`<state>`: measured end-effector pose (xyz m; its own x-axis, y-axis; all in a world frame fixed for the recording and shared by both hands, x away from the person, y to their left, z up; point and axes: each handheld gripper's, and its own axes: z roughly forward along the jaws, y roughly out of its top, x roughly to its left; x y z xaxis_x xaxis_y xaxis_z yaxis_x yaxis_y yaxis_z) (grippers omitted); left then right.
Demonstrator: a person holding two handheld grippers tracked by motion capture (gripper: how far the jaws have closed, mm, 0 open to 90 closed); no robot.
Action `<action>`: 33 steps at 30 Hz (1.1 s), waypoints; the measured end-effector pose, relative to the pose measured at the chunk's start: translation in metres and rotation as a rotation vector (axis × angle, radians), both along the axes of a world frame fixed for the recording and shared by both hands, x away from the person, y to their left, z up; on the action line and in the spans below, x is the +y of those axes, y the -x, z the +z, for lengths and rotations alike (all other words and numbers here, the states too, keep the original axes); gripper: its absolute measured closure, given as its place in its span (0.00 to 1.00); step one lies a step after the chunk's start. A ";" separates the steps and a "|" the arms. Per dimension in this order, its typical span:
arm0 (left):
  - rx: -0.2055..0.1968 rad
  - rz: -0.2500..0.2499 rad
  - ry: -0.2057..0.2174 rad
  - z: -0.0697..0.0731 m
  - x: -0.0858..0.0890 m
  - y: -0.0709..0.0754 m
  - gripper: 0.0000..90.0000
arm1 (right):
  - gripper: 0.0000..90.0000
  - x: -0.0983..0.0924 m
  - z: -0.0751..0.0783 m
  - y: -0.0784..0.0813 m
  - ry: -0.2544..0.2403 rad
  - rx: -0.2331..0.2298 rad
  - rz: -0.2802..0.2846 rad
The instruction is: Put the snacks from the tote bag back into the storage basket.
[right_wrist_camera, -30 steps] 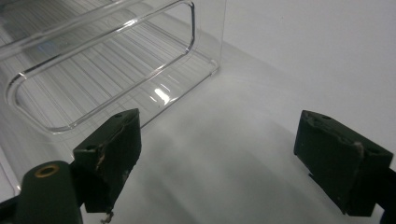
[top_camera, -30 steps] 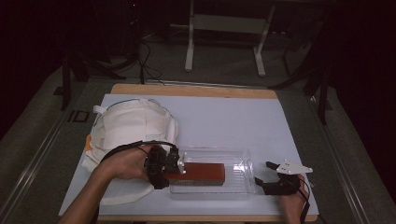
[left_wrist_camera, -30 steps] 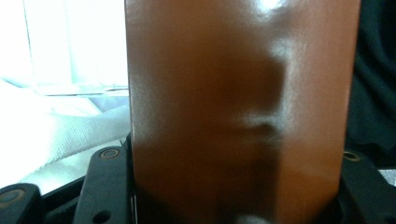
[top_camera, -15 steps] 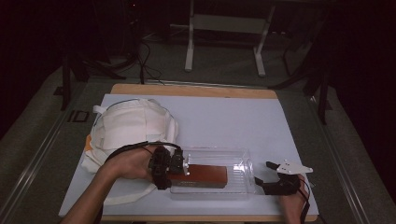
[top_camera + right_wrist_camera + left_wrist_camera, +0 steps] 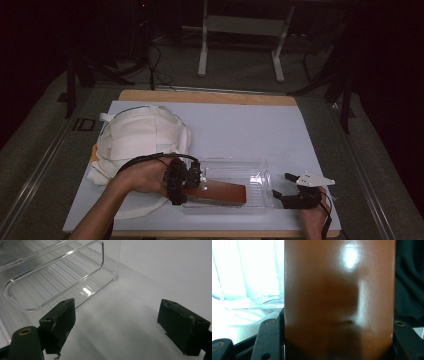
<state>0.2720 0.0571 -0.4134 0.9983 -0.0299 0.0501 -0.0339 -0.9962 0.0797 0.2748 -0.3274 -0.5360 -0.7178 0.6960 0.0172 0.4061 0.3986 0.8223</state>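
Left tongs [image 5: 186, 186] clamp brown box [image 5: 220, 194], nudged slightly deeper into clear tray [image 5: 250, 170]; placement nearly done. Right tongs [image 5: 292, 190] wide, empty.

The left forearm reaches in from the lower left, its hand [image 5: 145, 176] gripping the left claw [image 5: 192, 187], whose black jaws clamp something between them. The right hand [image 5: 312, 217] holds the right claw [image 5: 282, 187] low, jaws spread wide.

One brown box [image 5: 220, 192], one clear tray [image 5: 250, 170], one white bag [image 5: 140, 137], two grippers
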 end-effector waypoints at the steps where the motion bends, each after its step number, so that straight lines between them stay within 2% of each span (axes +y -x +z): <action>1: 0.001 0.000 -0.002 0.000 -0.001 0.000 0.48 | 0.17 0.000 0.000 0.000 0.000 0.001 0.000; 14: 0.001 -0.026 0.023 0.002 -0.015 -0.001 0.48 | 0.16 0.000 0.000 -0.001 -0.002 0.004 0.003; 23: 0.000 -0.024 0.049 0.005 -0.023 -0.001 0.47 | 0.17 0.000 0.000 -0.001 0.002 0.004 0.003; 33: 0.005 -0.024 0.055 0.005 -0.028 -0.001 0.47 | 0.17 0.000 0.000 -0.001 0.003 0.006 0.003</action>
